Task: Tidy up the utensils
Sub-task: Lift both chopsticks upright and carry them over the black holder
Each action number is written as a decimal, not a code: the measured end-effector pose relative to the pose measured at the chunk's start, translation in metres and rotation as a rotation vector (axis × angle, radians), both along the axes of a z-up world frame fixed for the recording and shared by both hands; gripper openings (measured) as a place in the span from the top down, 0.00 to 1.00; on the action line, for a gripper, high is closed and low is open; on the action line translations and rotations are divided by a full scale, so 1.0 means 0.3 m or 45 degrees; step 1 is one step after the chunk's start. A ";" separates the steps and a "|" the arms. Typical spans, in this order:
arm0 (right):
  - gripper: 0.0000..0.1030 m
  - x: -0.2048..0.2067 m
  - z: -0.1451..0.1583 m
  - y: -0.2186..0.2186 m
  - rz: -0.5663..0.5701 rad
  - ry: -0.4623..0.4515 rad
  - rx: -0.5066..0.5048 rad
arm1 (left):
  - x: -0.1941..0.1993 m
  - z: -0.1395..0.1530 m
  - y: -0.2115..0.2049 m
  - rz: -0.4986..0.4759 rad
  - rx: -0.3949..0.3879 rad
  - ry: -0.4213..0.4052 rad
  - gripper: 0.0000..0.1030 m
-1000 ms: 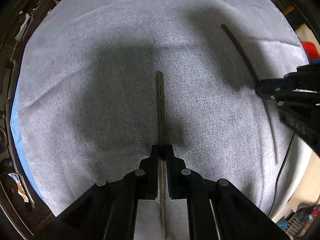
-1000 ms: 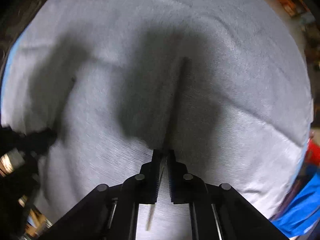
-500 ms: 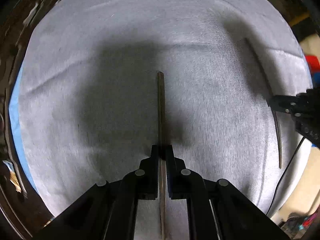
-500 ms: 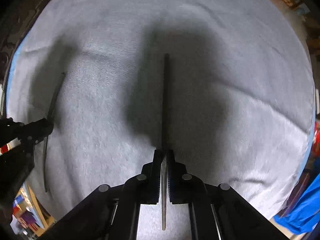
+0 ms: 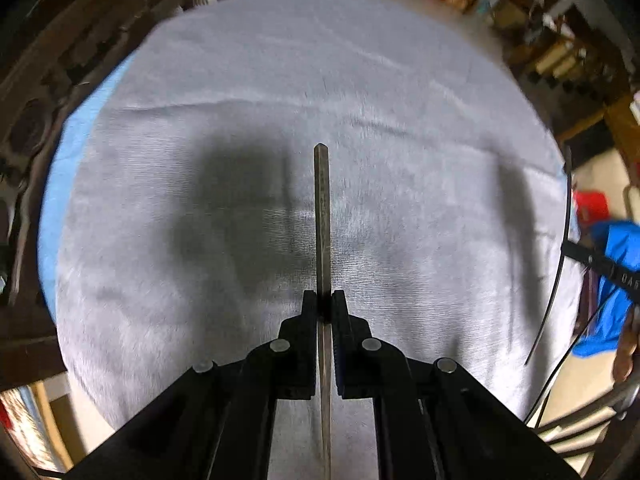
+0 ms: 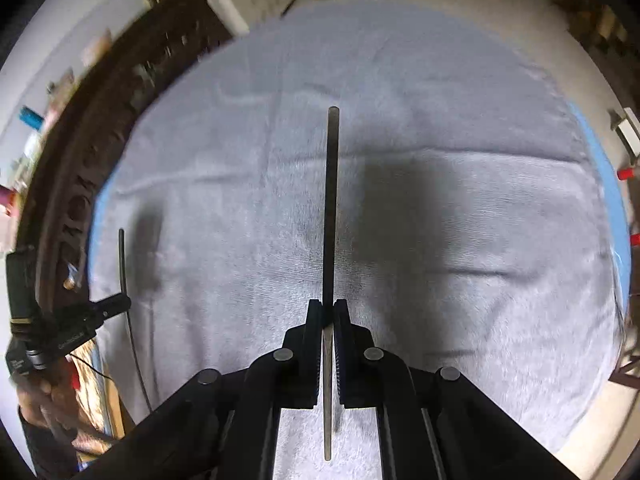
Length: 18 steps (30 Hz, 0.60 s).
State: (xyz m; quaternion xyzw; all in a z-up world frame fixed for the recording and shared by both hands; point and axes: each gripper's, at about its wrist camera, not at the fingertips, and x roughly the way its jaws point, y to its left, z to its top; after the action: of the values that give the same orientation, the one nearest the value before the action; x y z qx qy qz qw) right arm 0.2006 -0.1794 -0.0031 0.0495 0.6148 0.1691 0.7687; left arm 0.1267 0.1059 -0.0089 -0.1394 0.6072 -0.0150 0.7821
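Observation:
My left gripper (image 5: pixel 324 302) is shut on a thin metal utensil (image 5: pixel 322 216) that points straight ahead, held well above the grey cloth (image 5: pixel 200 320). My right gripper (image 6: pixel 328 310) is shut on a dark slim utensil (image 6: pixel 331 200), also held above the cloth (image 6: pixel 460 320). The right gripper and its utensil (image 5: pixel 560 264) show at the right edge of the left wrist view. The left gripper (image 6: pixel 116 304) with its utensil (image 6: pixel 124 264) shows at the left edge of the right wrist view. Which kind of utensil each is cannot be told edge-on.
The grey cloth lies over a blue sheet (image 5: pixel 72 152) on a table. A dark carved wooden frame (image 6: pixel 80 168) runs along the left side. Clutter and shelves (image 5: pixel 552 52) stand beyond the far edge. A blue item (image 5: pixel 616 280) is off the right side.
Both grippers have risen away from the cloth with their utensils, so more of the room shows. The two grippers have moved farther apart sideways.

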 end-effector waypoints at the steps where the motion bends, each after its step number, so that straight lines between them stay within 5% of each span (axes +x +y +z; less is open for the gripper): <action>1: 0.94 -0.015 0.022 -0.013 -0.019 -0.022 0.032 | -0.029 0.032 -0.018 0.020 -0.003 -0.032 0.93; 18: 0.94 -0.371 0.311 -0.225 -0.264 -0.417 0.395 | -0.301 0.357 0.082 0.277 -0.099 -0.489 0.93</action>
State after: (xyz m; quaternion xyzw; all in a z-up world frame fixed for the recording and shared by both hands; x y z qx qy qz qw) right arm 0.0892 -0.2469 0.0902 0.2018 0.4404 0.1874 0.8545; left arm 0.0363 0.1303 0.0982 -0.2286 0.4276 0.0200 0.8744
